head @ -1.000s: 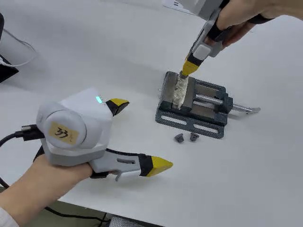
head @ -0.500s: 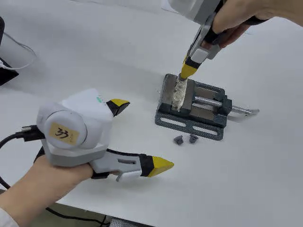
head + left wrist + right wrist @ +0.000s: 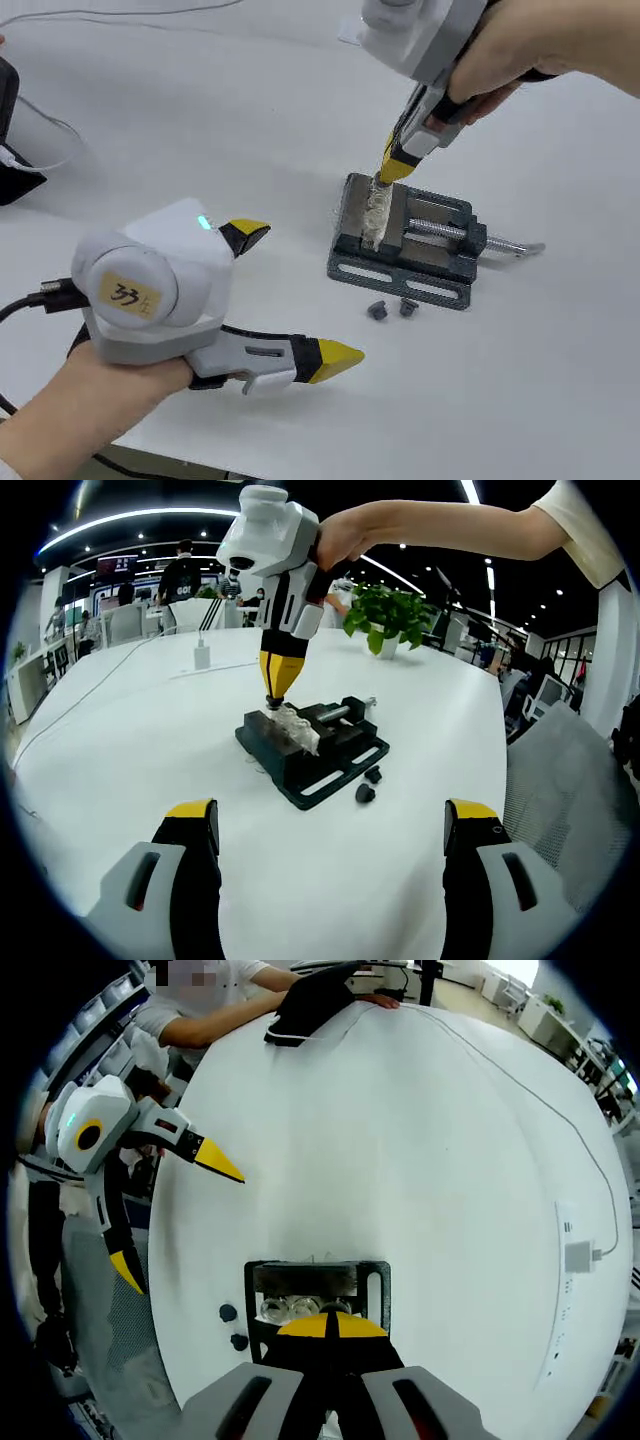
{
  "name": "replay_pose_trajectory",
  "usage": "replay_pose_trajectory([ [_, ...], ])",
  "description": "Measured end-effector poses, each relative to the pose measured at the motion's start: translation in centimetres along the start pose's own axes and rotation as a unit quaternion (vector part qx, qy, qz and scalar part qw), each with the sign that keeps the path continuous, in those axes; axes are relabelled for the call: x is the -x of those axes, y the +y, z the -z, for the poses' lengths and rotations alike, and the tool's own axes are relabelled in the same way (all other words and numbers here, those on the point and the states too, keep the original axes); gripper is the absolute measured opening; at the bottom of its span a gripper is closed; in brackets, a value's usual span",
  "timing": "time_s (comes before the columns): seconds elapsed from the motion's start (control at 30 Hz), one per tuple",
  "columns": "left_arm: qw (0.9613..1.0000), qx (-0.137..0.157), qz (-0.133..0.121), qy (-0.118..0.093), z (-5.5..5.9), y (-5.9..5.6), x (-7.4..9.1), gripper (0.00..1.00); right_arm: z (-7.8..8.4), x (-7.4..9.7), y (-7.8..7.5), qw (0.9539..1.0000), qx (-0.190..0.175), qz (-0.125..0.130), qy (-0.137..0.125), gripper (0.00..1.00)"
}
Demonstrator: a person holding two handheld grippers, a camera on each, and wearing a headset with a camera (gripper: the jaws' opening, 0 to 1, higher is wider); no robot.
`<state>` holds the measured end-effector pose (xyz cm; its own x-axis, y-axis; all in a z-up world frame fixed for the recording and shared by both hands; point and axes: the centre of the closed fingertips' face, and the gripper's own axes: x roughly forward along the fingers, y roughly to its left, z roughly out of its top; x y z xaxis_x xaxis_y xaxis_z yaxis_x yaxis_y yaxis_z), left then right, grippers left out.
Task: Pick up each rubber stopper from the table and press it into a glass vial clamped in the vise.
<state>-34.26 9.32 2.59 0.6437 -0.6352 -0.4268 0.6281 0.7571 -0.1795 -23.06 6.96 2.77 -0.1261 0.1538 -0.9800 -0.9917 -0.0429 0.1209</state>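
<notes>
We are holding the left gripper (image 3: 300,290) low over the white table (image 3: 200,110), at the near left in the head view. Its two yellow-tipped jaws are standing wide apart with nothing between them. In the left gripper view (image 3: 330,815) they are framing the work from some way off. The dark grey metal vise (image 3: 400,272) is sitting on the table to the right of this gripper, well apart from it. It is clamping a row of clear glass vials (image 3: 378,215) upright between its own jaws, and its silver screw handle (image 3: 515,247) is sticking out to the right. We are holding the right gripper (image 3: 388,172) above the vise, pointing steeply down, and its yellow tips are touching the top of the vials. Its jaws are pressing together — in the right gripper view (image 3: 330,1325) the two tips are meeting with no gap — and we cannot tell whether a stopper is pinched between them. Two small dark grey rubber stoppers are lying on the table just in front of the base of the vise. The left stopper (image 3: 377,310) and the right stopper (image 3: 409,306) are close to each other but apart, and no gripper is touching them. The left gripper view is showing them (image 3: 365,793) on the near side of the vise (image 3: 320,765), with a green potted plant (image 3: 385,620) far behind.
</notes>
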Motion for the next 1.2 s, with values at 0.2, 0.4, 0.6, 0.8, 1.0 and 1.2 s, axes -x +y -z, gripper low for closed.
replay_pose_trajectory([
  [0.2,1.0,-0.005,-0.002,0.0,-0.5,-0.3,0.3,0.92,-0.1,-0.1,-0.7,0.9999,-0.012,0.0,-0.01,0.0],
  [0.4,0.9999,-0.01,-0.003,-0.002,-1.3,-0.5,0.6,0.92,-0.1,0.0,-0.5,0.9996,0.015,0.025,0.004,0.0],
  [0.6,0.9998,-0.018,-0.007,-0.009,-2.2,-0.4,0.8,0.92,0.0,0.1,-0.2,0.9992,0.016,0.037,-0.004,0.0],
  [0.8,0.9996,-0.023,-0.009,-0.013,-2.7,-0.7,1.1,0.92,0.2,0.2,-0.3,0.9994,-0.014,0.026,-0.018,0.0],
  [1.0,0.9996,-0.024,-0.011,-0.014,-2.8,-0.8,1.2,0.92,0.3,0.2,-0.4,0.9985,-0.028,0.025,-0.039,0.0],
  [1.2,0.9995,-0.026,-0.011,-0.016,-3.0,-1.0,1.1,0.92,0.1,0.2,-0.1,0.9975,-0.04,0.026,-0.052,0.0],
])
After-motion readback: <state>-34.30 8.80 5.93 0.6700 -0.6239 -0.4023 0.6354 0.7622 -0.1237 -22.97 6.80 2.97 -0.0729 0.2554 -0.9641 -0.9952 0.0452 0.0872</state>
